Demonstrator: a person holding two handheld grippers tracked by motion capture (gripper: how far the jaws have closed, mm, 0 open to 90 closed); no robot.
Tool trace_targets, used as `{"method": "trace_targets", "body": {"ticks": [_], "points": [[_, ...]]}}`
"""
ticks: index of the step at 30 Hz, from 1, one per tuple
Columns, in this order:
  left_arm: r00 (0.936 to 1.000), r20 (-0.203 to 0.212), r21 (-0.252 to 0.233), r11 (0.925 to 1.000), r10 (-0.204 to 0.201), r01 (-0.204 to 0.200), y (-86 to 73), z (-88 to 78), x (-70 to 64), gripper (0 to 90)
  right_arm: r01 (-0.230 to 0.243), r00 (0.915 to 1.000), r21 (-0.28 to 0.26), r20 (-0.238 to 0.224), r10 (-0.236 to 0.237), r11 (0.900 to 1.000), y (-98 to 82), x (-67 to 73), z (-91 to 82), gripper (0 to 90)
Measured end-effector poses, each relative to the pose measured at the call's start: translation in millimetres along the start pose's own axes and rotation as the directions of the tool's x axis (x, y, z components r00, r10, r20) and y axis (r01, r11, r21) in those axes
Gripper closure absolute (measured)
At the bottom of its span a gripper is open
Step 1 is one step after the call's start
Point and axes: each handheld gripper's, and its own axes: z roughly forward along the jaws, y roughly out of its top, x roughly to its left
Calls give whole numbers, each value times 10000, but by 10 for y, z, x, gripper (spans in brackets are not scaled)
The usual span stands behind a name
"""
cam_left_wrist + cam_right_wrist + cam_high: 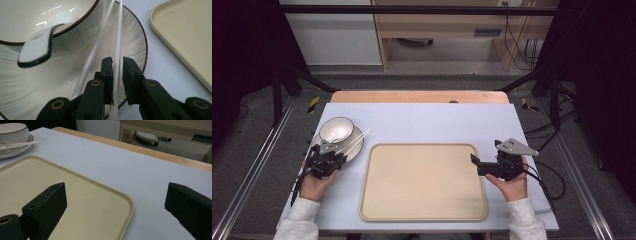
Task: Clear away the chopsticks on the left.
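Now your left gripper seems clamped on one chopstick; the other lies beside it. Your right gripper gapes above the bare tray.

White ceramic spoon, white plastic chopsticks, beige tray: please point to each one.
White ceramic spoon [35,48], left gripper view, handle.
White plastic chopsticks [117,57], left gripper view, shaft of the right one.
Beige tray [424,217], high view, near rim.

Grey floor all round the work area. White cabinet panel against the far side, pale wooden shelf unit beside it, black cables hanging at its right. Dark curtains flank both sides. Even, diffuse lighting.
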Motion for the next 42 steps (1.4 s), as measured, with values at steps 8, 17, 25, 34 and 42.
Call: {"method": "trace_targets", "body": {"ticks": [8,17,25,34,42], "points": [[9999,129,307,9995,-80,76,15,32,16,816,29,10000,17,-14,-29,10000,3,-11,-3,44],[9998,132,284,9995,-159,155,41,4,-23,844,-2,10000,26,-27,2,10000,4,-9,-6,44],[9997,151,-28,9998,-181,181,93,-75,-111,844,-18,10000,-24,17,18,10000,10,-16,-23,44],[9978,162,-727,9952,-639,649,159,-246,-304,844,-198,9998,-248,94,200,9995,29,-39,-80,36],[9958,-15,-1158,9891,-916,908,178,-344,-539,844,-234,9996,-304,142,238,9993,32,-49,-99,29]]}}
